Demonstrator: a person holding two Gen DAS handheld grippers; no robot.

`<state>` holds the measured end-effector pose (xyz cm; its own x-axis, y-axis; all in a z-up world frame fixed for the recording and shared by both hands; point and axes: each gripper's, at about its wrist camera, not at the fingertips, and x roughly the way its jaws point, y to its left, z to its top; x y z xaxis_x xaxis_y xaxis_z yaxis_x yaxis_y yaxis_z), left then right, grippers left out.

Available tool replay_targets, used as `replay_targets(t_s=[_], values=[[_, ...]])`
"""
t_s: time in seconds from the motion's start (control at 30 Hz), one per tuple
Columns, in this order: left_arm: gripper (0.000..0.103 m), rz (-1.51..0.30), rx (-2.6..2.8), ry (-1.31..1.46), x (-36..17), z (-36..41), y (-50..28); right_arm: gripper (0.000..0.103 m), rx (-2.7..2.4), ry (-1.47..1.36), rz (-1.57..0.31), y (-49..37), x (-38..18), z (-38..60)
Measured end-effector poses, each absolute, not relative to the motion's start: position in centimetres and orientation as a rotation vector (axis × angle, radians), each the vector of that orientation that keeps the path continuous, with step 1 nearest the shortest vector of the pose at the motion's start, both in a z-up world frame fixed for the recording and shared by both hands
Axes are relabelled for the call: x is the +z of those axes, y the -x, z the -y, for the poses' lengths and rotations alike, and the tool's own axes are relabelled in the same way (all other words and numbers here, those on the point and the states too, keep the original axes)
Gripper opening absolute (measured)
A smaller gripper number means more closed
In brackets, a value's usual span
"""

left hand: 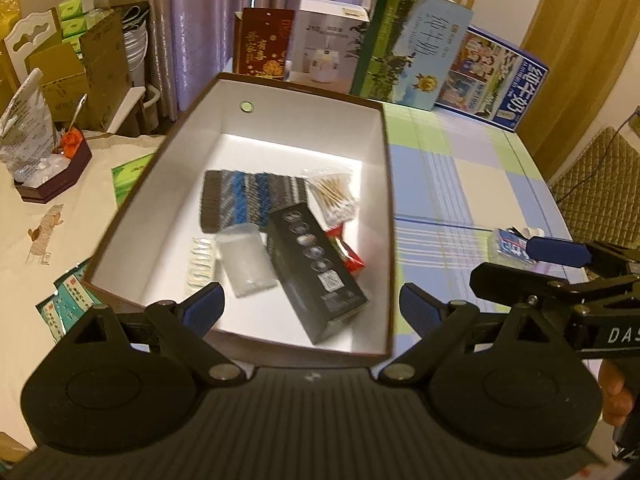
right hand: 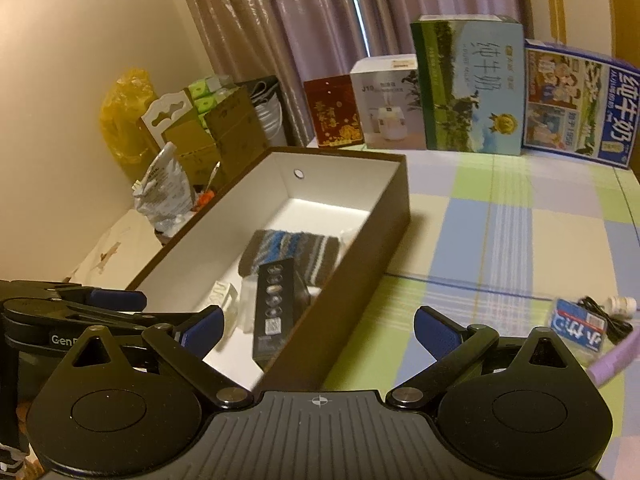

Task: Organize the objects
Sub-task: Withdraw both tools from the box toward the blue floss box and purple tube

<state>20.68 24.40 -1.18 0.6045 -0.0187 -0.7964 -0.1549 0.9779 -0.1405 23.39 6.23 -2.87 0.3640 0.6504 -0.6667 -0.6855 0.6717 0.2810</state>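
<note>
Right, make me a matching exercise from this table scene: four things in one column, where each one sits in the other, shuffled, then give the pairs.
Things:
1. striped cloth
2. blue milk carton
3. cotton swabs
4. small blue packet

Places:
A. on the checked tablecloth, outside the box
B. inside the box, in a clear bag near its right wall
C. standing at the back of the table by the curtain
D. flat on the box floor, behind the long black carton

Pairs: 1-D, 2-C, 3-B, 4-A
</note>
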Motion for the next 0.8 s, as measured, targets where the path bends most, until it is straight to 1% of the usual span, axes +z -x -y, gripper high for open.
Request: replay_targets(t_s=[0.4, 0.8], values=[[0.092, -0.937, 0.082, 0.215, -1.3, -19.7, -20.1, 0.099, 0.848, 0.044, -0.866, -23.8, -3.1, -1.2], [0.092, -0.982, 0.045, 0.203, -2.4, -14.5, -21.5, 0.099, 0.802, 0.027, -0.921, -25.5, -3.9, 3.9]])
